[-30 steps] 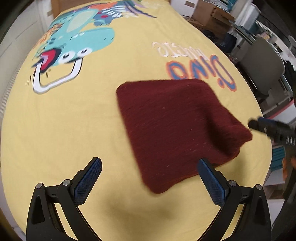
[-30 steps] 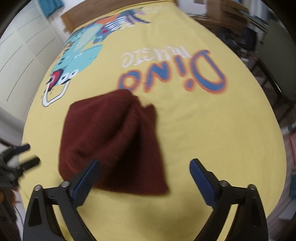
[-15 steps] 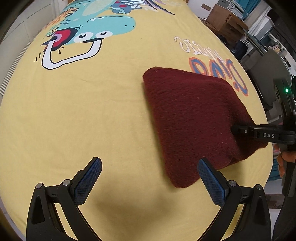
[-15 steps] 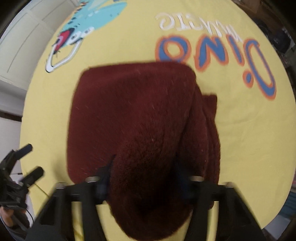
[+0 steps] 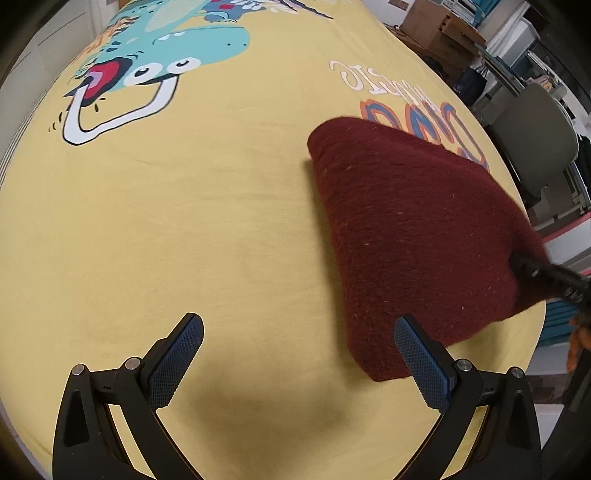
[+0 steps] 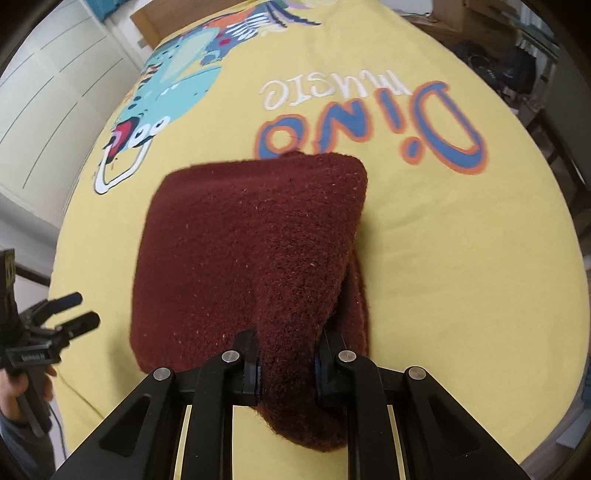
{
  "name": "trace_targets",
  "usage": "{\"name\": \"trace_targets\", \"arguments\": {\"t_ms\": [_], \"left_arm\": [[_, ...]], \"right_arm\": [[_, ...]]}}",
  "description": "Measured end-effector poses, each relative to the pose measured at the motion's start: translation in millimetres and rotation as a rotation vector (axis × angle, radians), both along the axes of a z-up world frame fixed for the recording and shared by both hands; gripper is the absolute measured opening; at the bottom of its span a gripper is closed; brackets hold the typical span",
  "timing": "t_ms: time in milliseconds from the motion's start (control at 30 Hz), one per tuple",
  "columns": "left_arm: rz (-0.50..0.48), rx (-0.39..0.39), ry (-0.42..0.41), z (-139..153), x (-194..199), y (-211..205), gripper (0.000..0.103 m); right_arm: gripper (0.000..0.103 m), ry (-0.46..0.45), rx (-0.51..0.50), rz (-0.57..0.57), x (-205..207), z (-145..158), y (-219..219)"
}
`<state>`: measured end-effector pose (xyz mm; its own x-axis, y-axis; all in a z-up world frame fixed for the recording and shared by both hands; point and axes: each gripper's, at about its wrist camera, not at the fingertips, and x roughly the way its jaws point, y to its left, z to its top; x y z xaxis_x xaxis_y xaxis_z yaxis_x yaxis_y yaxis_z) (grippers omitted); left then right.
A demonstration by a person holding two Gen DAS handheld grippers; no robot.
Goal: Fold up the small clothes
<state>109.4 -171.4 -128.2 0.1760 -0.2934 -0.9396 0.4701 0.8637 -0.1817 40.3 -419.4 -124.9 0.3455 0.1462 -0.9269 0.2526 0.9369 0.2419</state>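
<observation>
A folded dark red knitted garment (image 5: 417,229) lies on the yellow dinosaur-print sheet (image 5: 184,221); it also shows in the right wrist view (image 6: 251,251). My right gripper (image 6: 286,360) is shut on the garment's near edge and lifts that edge off the sheet; it shows at the far right of the left wrist view (image 5: 532,273). My left gripper (image 5: 299,358) is open and empty over bare sheet, its right finger just in front of the garment's near corner. It shows at the left edge of the right wrist view (image 6: 70,314).
The sheet carries a teal dinosaur print (image 5: 177,55) and "Dino music" lettering (image 6: 369,114). A grey chair (image 5: 535,144) and cardboard boxes (image 5: 436,29) stand past the right edge. White cupboard doors (image 6: 48,103) lie to the left.
My right gripper went from open beside the garment to shut on its near edge, and has lifted that edge. My left gripper stayed open and drew left, away from the garment.
</observation>
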Motion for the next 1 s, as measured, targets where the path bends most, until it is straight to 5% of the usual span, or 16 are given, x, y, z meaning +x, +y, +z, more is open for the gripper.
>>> {"name": "trace_targets", "arguments": {"t_ms": [133, 233, 300, 333, 533, 633, 700, 1000], "left_arm": [[-0.011, 0.001, 0.015, -6.7, -4.4, -6.1, 0.102], [-0.018, 0.018, 0.015, -9.1, -4.2, -9.4, 0.102], [-0.015, 0.021, 0.017, -10.2, -3.3, -11.7, 0.102], [-0.013, 0.019, 0.015, -9.8, -2.9, -12.6, 0.102], [-0.029, 0.008, -0.011, -1.3, 2.0, -31.8, 0.102], [-0.047, -0.002, -0.022, 5.9, 12.5, -52.7, 0.102], [-0.044, -0.023, -0.011, 7.2, 21.5, -65.1, 0.102], [-0.019, 0.033, 0.06, -39.3, 39.8, -101.1, 0.102]], "right_arm": [[0.027, 0.044, 0.054, -0.054, -5.1, -39.8, -10.3], [0.047, 0.016, 0.071, -0.091, -11.7, -39.6, -18.3], [0.076, 0.015, 0.033, -0.093, -13.5, -32.5, -20.5], [0.082, 0.02, -0.001, -0.091, -14.0, -29.0, -20.6], [0.085, -0.046, -0.024, -0.08, -12.2, -0.5, -27.8], [0.102, -0.068, -0.054, -0.067, -1.2, 11.5, -27.2], [0.103, -0.078, -0.038, -0.056, 6.6, 14.3, -27.0], [0.103, 0.043, 0.057, -0.021, 31.1, -40.0, -20.1]]}}
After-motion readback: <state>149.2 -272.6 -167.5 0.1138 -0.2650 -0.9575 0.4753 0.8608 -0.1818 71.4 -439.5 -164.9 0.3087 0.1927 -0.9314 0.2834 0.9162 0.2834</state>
